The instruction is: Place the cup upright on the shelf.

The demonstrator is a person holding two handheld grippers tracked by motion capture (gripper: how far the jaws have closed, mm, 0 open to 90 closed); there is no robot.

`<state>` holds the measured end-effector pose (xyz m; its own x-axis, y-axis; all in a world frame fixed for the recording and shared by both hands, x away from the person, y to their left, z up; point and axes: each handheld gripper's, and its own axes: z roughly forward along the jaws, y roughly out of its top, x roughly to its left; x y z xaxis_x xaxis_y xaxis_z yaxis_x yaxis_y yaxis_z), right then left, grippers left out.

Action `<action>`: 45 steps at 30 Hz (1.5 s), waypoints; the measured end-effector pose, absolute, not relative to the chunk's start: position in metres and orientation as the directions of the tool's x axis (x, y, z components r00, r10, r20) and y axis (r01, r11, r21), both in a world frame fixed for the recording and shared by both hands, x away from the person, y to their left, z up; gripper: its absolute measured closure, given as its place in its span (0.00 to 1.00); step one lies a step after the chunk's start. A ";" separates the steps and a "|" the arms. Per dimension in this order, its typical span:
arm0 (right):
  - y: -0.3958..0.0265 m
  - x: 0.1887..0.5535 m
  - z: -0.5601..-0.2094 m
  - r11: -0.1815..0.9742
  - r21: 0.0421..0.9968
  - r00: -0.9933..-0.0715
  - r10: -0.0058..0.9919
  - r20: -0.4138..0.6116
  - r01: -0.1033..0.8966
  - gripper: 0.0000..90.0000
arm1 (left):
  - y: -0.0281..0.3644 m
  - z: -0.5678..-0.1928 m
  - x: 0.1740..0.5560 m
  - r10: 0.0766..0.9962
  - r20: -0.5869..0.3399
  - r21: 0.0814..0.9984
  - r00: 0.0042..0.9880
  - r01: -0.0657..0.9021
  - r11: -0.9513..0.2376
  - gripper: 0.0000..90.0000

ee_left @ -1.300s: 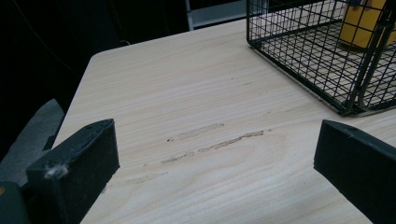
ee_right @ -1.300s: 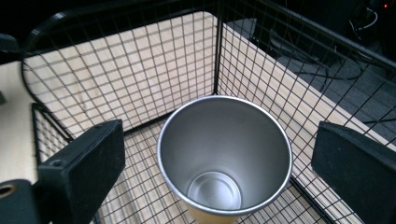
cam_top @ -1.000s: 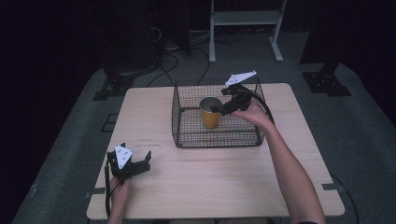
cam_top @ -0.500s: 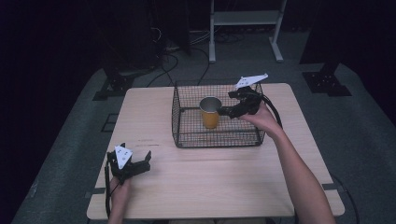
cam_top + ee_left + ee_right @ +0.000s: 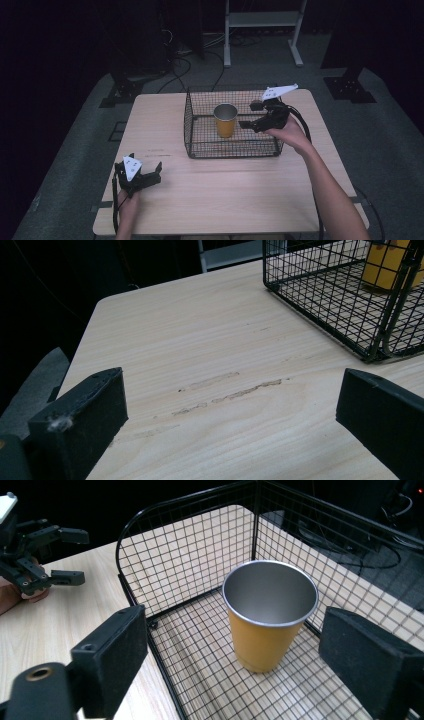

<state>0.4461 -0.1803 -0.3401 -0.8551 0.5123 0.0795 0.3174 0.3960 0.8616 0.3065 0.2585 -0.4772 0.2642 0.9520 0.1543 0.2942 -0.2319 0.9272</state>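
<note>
An orange cup (image 5: pixel 225 120) with a steel inside stands upright in a black wire basket (image 5: pixel 200 150) on the table. My right gripper (image 5: pixel 248 115) hovers over the basket's right part, just right of the cup, open and holding nothing. In the right gripper view the cup (image 5: pixel 267 610) sits between and beyond the spread jaws of that gripper (image 5: pixel 235 630), apart from both. My left gripper (image 5: pixel 146 167) rests open near the table's front left, well away from the basket. In its own view this gripper (image 5: pixel 230 405) frames bare wood, with the basket corner (image 5: pixel 380 340) at upper right.
The light wooden table (image 5: pixel 240 200) has a worn scuff (image 5: pixel 225 390) ahead of the left gripper. Dark floor, cables and a white stand (image 5: pixel 260 20) lie beyond the far edge. The left gripper (image 5: pixel 45 555) shows far off in the right gripper view.
My right gripper has drawn back to the right from the cup, which stays standing in the basket. The left gripper has not moved.
</note>
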 end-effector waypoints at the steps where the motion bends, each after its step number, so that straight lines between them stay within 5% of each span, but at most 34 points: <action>1: -0.182 0.446 -0.341 0.400 0.858 -0.858 0.506 0.087 0.323 0.14 | 0.258 -0.477 0.307 0.952 0.155 0.927 0.264 0.294 -0.233 0.00; 45: -0.212 0.393 -0.371 0.404 0.852 -0.867 0.487 0.108 0.333 0.14 | 0.257 -0.477 0.306 0.952 0.161 0.925 0.262 0.295 -0.238 0.00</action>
